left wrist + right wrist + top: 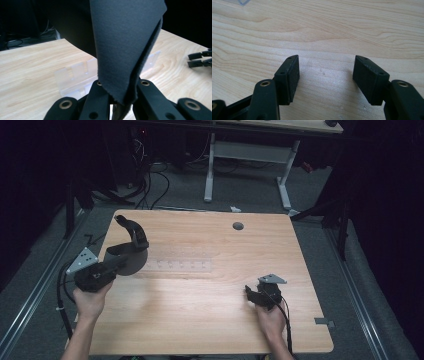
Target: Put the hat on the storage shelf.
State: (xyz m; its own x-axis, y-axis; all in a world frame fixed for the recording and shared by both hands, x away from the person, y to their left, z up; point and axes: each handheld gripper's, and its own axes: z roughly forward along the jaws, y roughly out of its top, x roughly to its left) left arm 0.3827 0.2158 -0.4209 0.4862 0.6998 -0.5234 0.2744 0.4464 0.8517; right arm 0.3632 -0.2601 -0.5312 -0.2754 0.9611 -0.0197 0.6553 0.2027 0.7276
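Left hand-held gripper (117,100) clamped on fold of dark grey soft fabric piece (125,45), lifted over left tabletop (210,320). Cloth light, limp, drapes; pinch doubled edge. Right hand-held gripper (325,75) wide apart, empty.

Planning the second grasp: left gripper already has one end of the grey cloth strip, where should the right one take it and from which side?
Probably the free far end of the grey cloth strip, which curls up over the table beyond the left gripper. That gripper is shut on the near end, where the cloth folds double between its jaws. The right gripper is open and empty; come from the strip's right side, pinching across its thin width.
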